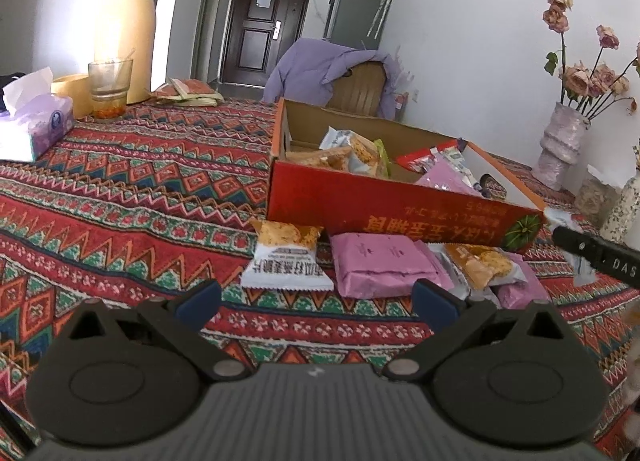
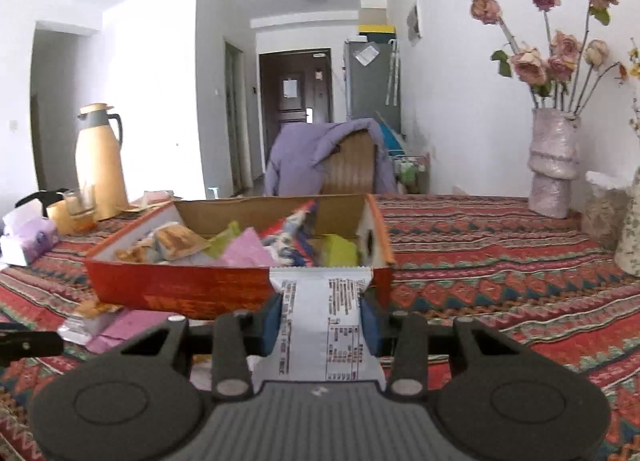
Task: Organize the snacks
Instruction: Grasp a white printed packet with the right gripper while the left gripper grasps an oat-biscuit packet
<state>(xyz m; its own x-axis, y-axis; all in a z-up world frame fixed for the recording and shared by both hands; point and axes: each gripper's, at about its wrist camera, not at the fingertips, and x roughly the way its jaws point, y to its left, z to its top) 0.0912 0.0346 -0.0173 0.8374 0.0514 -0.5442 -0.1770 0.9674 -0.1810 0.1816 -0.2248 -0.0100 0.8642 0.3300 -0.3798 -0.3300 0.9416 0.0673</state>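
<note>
My left view alone shows the loose packets lying on the tabletop before the red box; my right view looks into that box, its contents a blurred jumble. My left jaws hang released and empty. My right jaws clench a white snack packet, its near end hidden beneath me.
</note>
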